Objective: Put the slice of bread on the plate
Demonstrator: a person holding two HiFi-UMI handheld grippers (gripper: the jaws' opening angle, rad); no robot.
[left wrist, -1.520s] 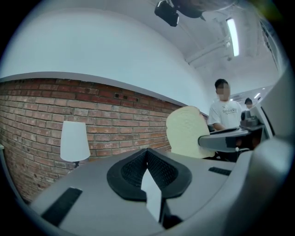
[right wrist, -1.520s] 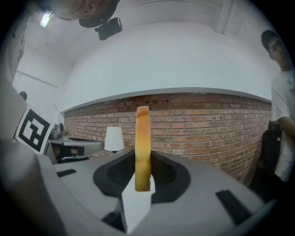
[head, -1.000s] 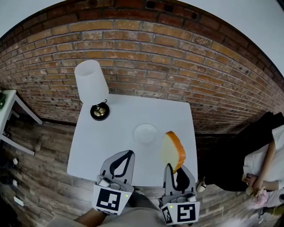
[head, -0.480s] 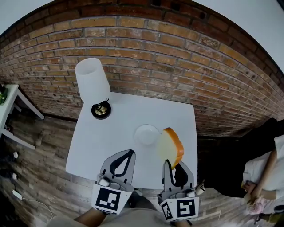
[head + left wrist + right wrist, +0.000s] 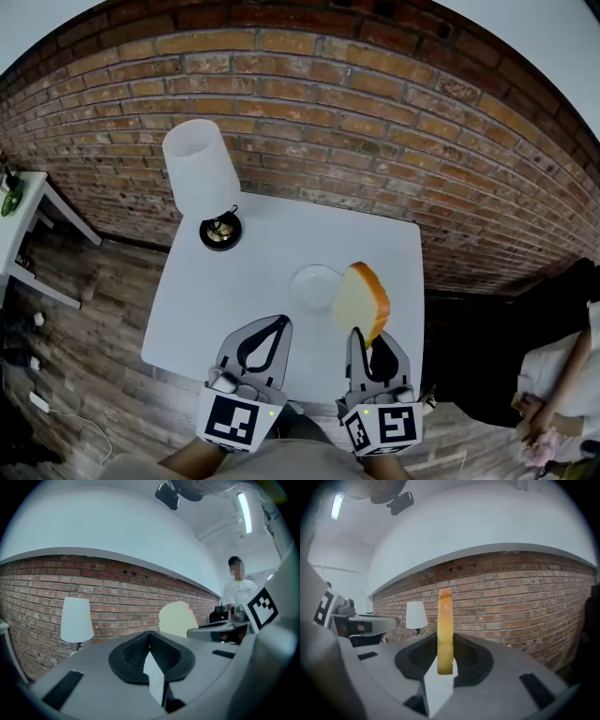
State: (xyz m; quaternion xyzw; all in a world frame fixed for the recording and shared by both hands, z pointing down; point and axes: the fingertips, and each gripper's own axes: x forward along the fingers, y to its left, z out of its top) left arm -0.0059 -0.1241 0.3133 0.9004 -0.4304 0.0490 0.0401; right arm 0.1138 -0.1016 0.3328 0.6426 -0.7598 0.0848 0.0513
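Slice of bread, pale crumb with an orange-brown crust, stands upright on edge above the white surface. It is pinched at its lower end by the fingers of your right gripper. In the right gripper view the slice shows edge-on as a narrow vertical strip, with both fingers closed against it only as far as its thickness allows.

Your left gripper hovers over the near edge of the surface. Its fingers are closed tip to tip with nothing between them.

The small white plate sits near the middle of the surface. A white-shaded lamp stands at the far left corner, in front of a brick wall.

What has just changed is that the slice has travelled leftward. A second ago it hung well to the right of the plate, with bare surface showing between them. Half a second ago it had reached the plate's right side. Now, in the head view, its left edge overlaps the plate's right rim. The grip on it looks unchanged throughout, and the left gripper has barely shifted.

For the task, this probably means you are nearing the end of the carry. The bread is still in the air and upright, so it is not yet on the plate. It likely needs a little more leftward travel, then lowering or tipping flat before you release it.
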